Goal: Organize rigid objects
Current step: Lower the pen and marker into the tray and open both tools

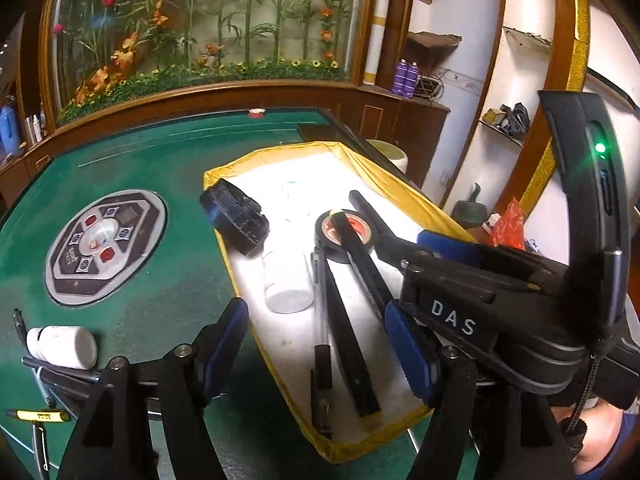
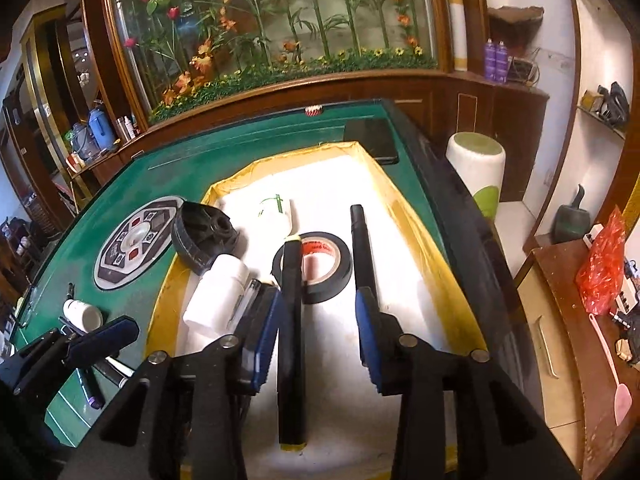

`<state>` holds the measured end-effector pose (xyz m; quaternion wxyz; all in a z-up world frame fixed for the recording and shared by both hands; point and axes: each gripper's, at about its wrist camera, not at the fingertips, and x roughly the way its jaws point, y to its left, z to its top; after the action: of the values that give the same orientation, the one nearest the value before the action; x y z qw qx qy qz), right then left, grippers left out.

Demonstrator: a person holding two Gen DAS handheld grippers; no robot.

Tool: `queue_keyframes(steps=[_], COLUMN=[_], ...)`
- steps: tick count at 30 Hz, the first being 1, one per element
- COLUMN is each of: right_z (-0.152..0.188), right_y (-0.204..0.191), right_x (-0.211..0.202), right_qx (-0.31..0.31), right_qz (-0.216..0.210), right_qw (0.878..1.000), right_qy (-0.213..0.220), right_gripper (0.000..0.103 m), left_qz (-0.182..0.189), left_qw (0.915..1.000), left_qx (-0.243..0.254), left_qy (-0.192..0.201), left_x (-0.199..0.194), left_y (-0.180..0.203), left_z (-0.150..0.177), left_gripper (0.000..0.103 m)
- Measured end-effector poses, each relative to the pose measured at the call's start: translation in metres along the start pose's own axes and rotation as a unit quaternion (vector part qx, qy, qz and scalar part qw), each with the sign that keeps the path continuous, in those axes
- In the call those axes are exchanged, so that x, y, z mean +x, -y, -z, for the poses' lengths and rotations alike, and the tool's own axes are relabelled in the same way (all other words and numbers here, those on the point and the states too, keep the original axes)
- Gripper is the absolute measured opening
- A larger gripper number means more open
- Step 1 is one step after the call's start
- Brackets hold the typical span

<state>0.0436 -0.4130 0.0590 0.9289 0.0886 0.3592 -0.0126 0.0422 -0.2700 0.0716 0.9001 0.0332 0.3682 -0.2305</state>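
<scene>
**Q:** Nearest the lens, left wrist view?
**A:** Left gripper (image 1: 316, 346), jaws wide apart and gripping nothing. Set over the near left rim of the yellow-edged tray (image 1: 332, 454), with one blue pad above the green table (image 1: 160, 300) and the other above the tray's white floor. Lying loose in the tray between the pads, side by side: a clear pen (image 1: 320, 320) and a long black bar (image 1: 352, 340) with yellow ends.

**Q:** And the right gripper (image 2: 318, 340)?
**A:** Partly open, above the tray's near end. Black bar lengthwise between the jaws, close against the pad on the view's left and clear of the other; not clamped.

**Q:** On the felt beside the tray?
**A:** White bottle (image 1: 60, 346) on its side, well apart from the tray. Dark pens (image 1: 60, 376) just beside it, and a yellow marker (image 1: 38, 415) nearer the table edge.

**Q:** Farther up the tray?
**A:** Second white bottle (image 1: 286, 284) lying just beside the clear pen. Black tape roll (image 2: 320, 296) with the bar's far end across it. Second black rod (image 2: 360, 240) to the right, its near end hidden behind the right gripper's pad. Black ribbed wheel (image 1: 236, 216) propped at the tray's left rim.

**Q:** Beyond the tray?
**A:** Table's centre panel (image 1: 106, 248) with dice. Dark phone (image 2: 370, 140) at the far corner, then the glazed flower display (image 2: 280, 40) — farthest of all.
</scene>
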Motion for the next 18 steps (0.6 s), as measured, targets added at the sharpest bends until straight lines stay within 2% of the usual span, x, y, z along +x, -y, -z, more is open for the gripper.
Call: queue_keyframes(steps=[4,5,8,10,13,18], right_z=[-0.001,-0.001,-0.003,-0.003,-0.004,-0.003], right_y=[-0.002,-0.004,-0.004,0.002,0.007,0.003], right_x=[-0.007,-0.010,-0.021,-0.026,-0.028,-0.025], right_qx=[-0.001,-0.004,0.008,0.025,0.039,0.035], right_qz=[-0.007,-0.007,-0.019,-0.019,-0.018,-0.024], right_qw=[1.000,1.000,0.998,0.996,0.995,0.995], right_qy=[0.021,0.029,0.062,0.080,0.092,0.094], right_gripper=[0.038,0.038,0.039,0.039,0.040,0.041], left_qz=[-0.030,-0.030,-0.024,-0.029,-0.037,-0.037], left_qw=[0.9991,0.9992,0.9994,0.9992,0.9992,0.9991], left_qx=[0.012,0.016,0.021,0.017,0.011,0.005], left_qy=[0.028,0.022,-0.012,-0.020,-0.013,0.019], left_x=[-0.005,-0.003,0.003,0.000,-0.018,-0.067], left_y=[0.006,0.007,0.007,0.004,-0.002,-0.022], left_z=[0.000,0.001,0.008,0.013,0.019,0.025], left_gripper=[0.076,0.079,0.080,0.080,0.080,0.081])
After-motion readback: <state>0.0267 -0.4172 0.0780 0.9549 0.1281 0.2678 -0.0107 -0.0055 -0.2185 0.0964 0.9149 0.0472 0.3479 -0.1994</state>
